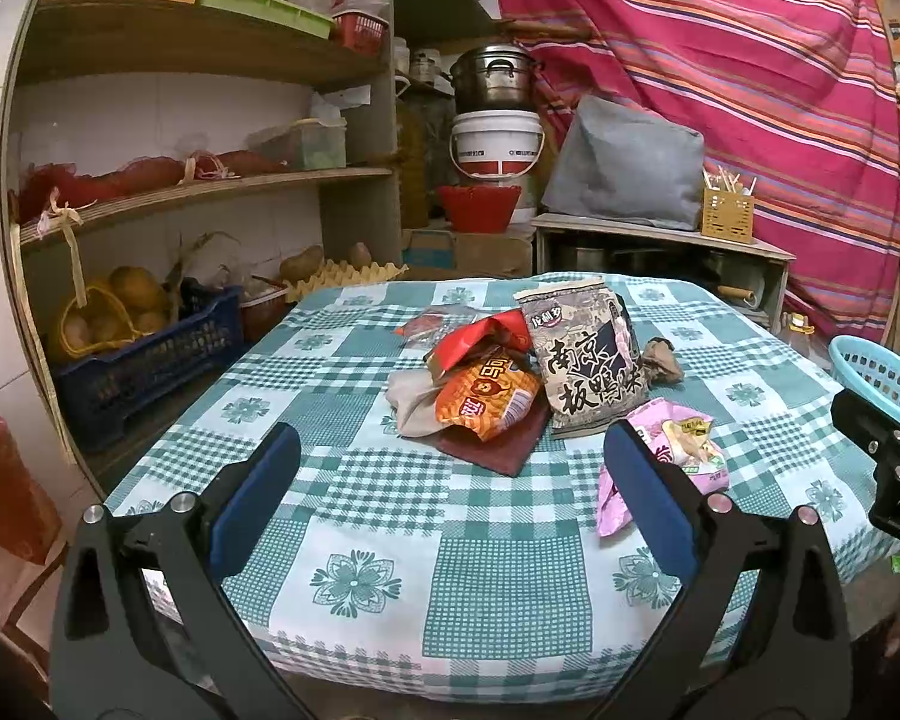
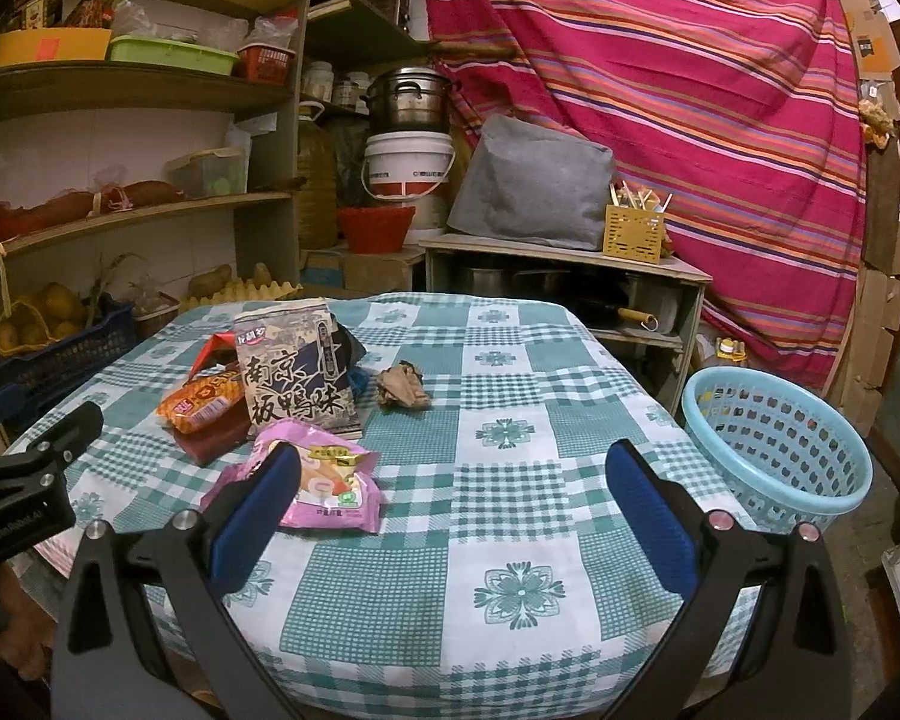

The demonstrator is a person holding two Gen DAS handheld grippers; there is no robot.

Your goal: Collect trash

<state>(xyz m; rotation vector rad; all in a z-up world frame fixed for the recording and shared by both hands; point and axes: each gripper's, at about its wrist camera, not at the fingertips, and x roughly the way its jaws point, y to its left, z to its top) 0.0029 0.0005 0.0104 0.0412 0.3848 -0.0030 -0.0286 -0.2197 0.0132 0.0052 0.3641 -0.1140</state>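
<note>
A pile of trash lies on the green checked tablecloth (image 1: 390, 516): a grey snack bag with Chinese writing (image 1: 588, 360), an orange snack bag (image 1: 486, 399), a red wrapper (image 1: 480, 336), a pink wrapper (image 1: 684, 450) and a crumpled brown paper (image 1: 663, 360). My left gripper (image 1: 450, 480) is open and empty, short of the pile. In the right wrist view the pink wrapper (image 2: 330, 480) lies by my left finger, the grey bag (image 2: 297, 372) and brown paper (image 2: 402, 387) beyond. My right gripper (image 2: 450, 492) is open and empty. A light blue basket (image 2: 774, 450) stands at the table's right edge.
Wooden shelves (image 1: 198, 186) with baskets and produce stand to the left. A low cabinet (image 2: 570, 258) with a grey cover, buckets and pots stands behind the table. A striped red cloth (image 2: 660, 90) hangs at the back right.
</note>
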